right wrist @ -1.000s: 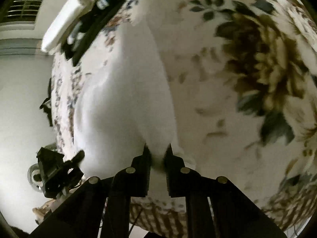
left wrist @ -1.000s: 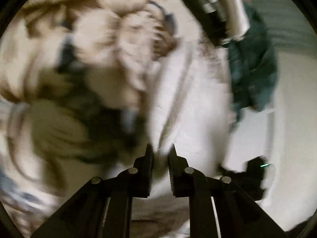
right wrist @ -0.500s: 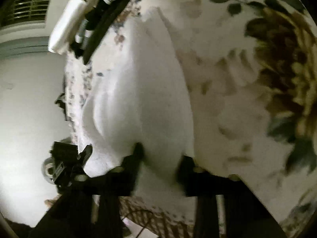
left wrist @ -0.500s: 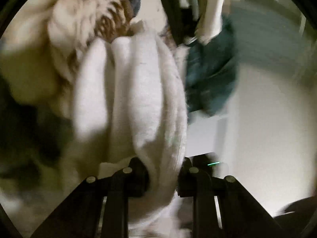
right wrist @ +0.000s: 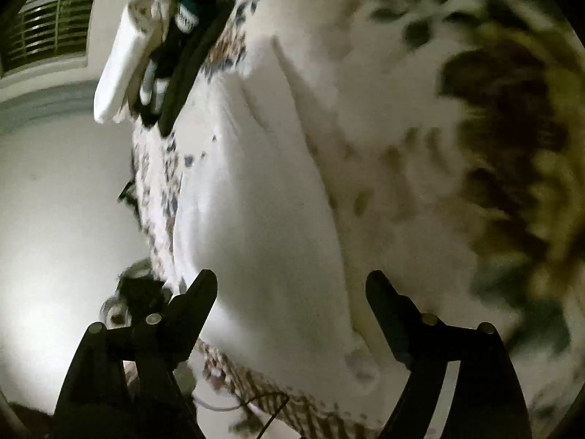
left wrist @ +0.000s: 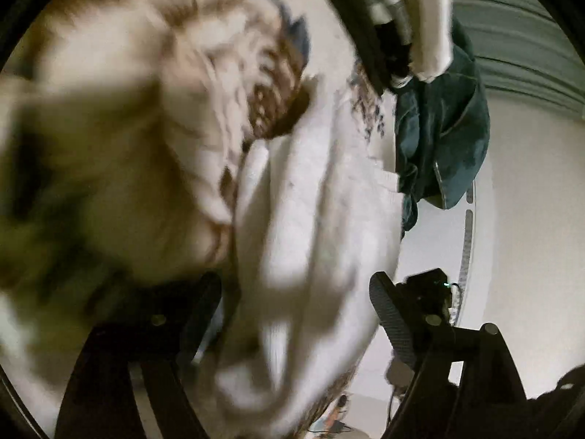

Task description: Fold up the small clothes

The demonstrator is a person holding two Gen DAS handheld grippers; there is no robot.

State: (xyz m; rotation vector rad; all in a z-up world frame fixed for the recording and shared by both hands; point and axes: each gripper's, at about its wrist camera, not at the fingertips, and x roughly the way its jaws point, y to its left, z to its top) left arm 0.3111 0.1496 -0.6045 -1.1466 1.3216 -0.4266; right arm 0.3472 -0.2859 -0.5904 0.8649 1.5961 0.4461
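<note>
- Both grippers, pinched on the white cloth (right wrist: 263, 226) a second ago, have just been opening; both views now sit closer to the bedspread (right wrist: 420, 117).
- Left gripper (left wrist: 296, 292): jaws wide apart, cloth lies between them but the pads do not press it. View is blurred.
- Right gripper (right wrist: 292, 289): jaws wide apart, nothing held; cloth lies just ahead and under the gap.
- Cloth: released, resting on the floral bedspread, bunched into long ridges in the left view, smoother in the right view. Whether its edges line up, I cannot tell.
- Teal garment (left wrist: 438, 139): hangs beyond the cloth near the bed edge, not folded as far as shown.
- Dark tray (right wrist: 190, 55) with a white item at the far end, apart from the cloth.
- Progress, my reading: one fold just laid down and let go. Left to do: smooth or fold the cloth again, then the teal garment.
</note>
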